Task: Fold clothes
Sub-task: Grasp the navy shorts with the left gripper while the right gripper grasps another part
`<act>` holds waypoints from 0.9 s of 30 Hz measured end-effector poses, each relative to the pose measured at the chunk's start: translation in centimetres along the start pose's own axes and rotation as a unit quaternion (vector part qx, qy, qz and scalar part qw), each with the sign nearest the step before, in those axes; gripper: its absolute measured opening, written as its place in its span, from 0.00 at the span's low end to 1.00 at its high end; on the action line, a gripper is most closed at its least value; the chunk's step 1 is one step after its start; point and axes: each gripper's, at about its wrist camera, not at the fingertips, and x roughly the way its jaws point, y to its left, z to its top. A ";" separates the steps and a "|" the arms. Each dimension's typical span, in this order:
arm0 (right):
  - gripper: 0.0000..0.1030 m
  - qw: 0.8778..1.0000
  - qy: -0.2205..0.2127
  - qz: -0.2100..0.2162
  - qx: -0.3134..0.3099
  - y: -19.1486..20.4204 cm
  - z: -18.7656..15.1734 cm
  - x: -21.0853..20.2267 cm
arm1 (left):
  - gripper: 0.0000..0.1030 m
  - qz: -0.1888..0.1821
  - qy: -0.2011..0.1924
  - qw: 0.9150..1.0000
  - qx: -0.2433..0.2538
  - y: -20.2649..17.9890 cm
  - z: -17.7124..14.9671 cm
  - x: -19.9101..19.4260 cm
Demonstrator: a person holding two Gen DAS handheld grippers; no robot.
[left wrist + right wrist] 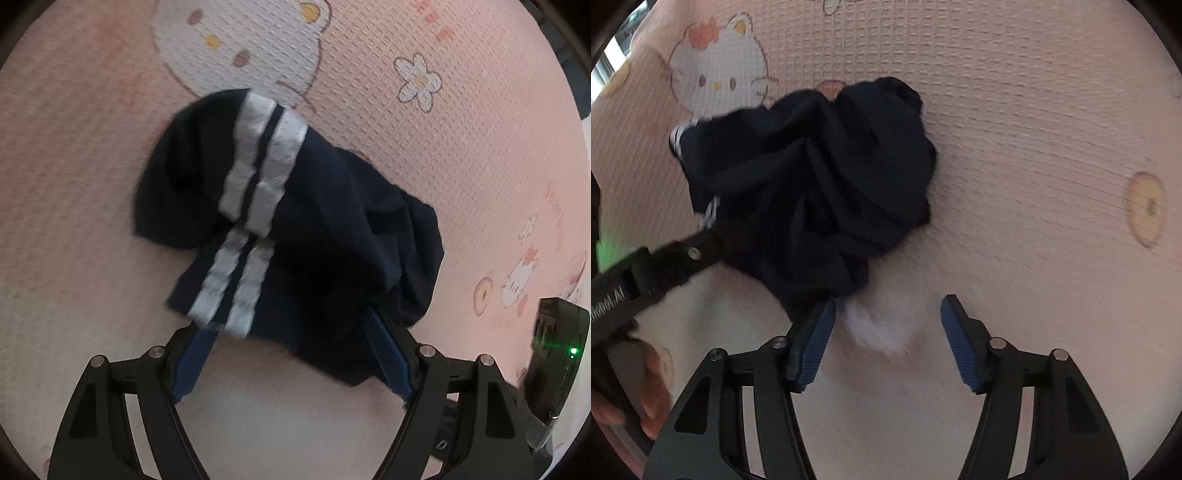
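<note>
A crumpled dark navy garment with two white side stripes (pixel 280 229) lies on a pink cartoon-print sheet (pixel 461 147). My left gripper (pixel 291 332) is open, its blue-padded fingers (pixel 192 362) spread wide, with the garment's near edge draped over the tips. In the right wrist view the same garment (pixel 816 184) is bunched up ahead and to the left. My right gripper (pixel 888 314) is open and empty; its left pad (pixel 816 343) touches the garment's near edge. The left gripper's arm (pixel 665 262) reaches into the garment from the left.
The pink waffle-textured sheet with cat and flower prints (pixel 1034 129) covers the whole surface. A white fluffy patch (pixel 879 328) lies between my right fingers. The other gripper's black body with a green light (pixel 557 354) shows at the right edge.
</note>
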 end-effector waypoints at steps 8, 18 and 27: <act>0.05 0.996 -0.010 0.076 -0.033 1.3 -1.1 -3.3 | 0.04 -0.001 0.016 1.000 0.011 -2.3 -2.7 -1.4; 0.05 0.999 0.013 0.029 -0.040 -2.0 -11.7 -14.6 | 0.03 -0.049 0.073 0.996 0.018 -7.7 -15.5 -9.4; 0.28 0.999 0.034 0.030 0.023 -6.0 -23.8 -22.6 | 0.03 -0.084 0.120 0.988 0.055 -14.0 -26.1 -14.4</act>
